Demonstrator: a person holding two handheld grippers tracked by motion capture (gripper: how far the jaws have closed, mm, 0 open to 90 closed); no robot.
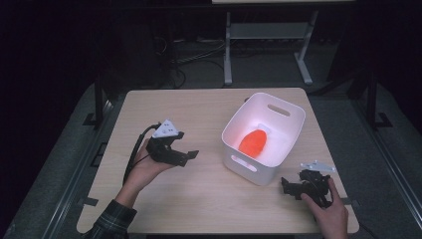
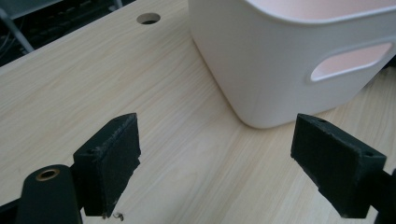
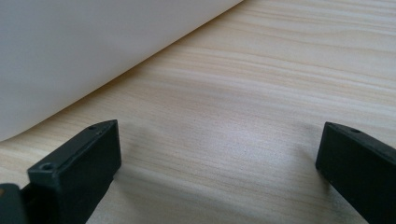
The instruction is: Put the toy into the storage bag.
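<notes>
- A white bin (image 1: 263,137) stands on the wooden table (image 1: 199,194), a little right of the middle, with a handle slot in each short wall.
- From above, an orange thing (image 1: 253,142) lies on the bottom of the bin; I cannot tell what it is.
- The left gripper (image 1: 185,156) is held above the table to the left of the bin, apart from it, and points toward it. Its jaws stand wide with nothing between them.
- The left gripper view gives the bin from the side: the rounded corner, one handle slot (image 2: 349,61), and a round hole (image 2: 148,18) in the table behind. The orange thing is hidden there by the wall.
- The right gripper (image 1: 290,187) is low at the near right corner of the table, just beside the bin's near corner. Its jaws are also wide and hold nothing.
- The right gripper view is very close: bare wood grain between the jaws and the white wall (image 3: 93,51) of the bin at upper left.
</notes>
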